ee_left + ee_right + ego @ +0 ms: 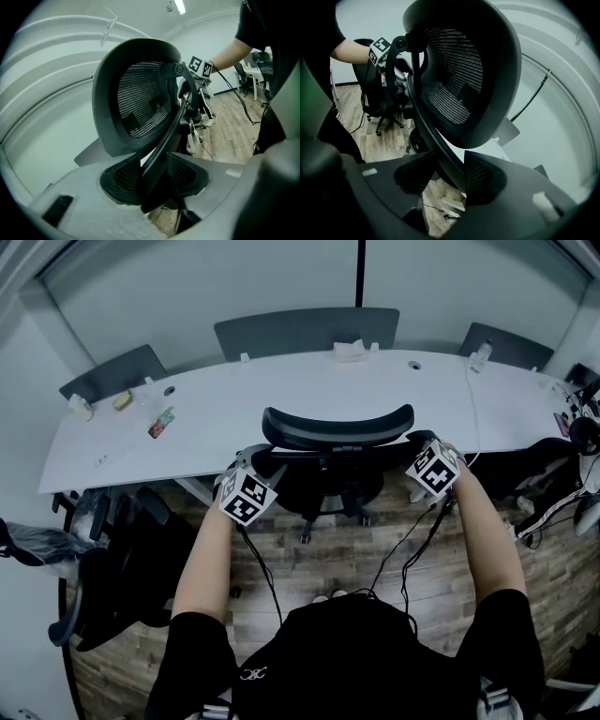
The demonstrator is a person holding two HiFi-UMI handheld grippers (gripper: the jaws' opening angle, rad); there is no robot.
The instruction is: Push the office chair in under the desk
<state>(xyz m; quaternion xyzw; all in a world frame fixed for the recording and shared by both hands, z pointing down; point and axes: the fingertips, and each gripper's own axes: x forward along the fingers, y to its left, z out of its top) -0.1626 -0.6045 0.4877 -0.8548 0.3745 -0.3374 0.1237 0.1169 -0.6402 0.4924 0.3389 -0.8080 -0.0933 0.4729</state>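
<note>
Gripping office chair struts with left gripper and right gripper, jaws clamped wide; bench edge dead ahead.

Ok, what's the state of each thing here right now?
office chair: upright, its back at the desk's near edge, wheeled base showing on the floor.
left gripper: shut on the chair's back frame.
right gripper: shut on the back frame.
far chairs: tucked in at the desk's far side.
</note>
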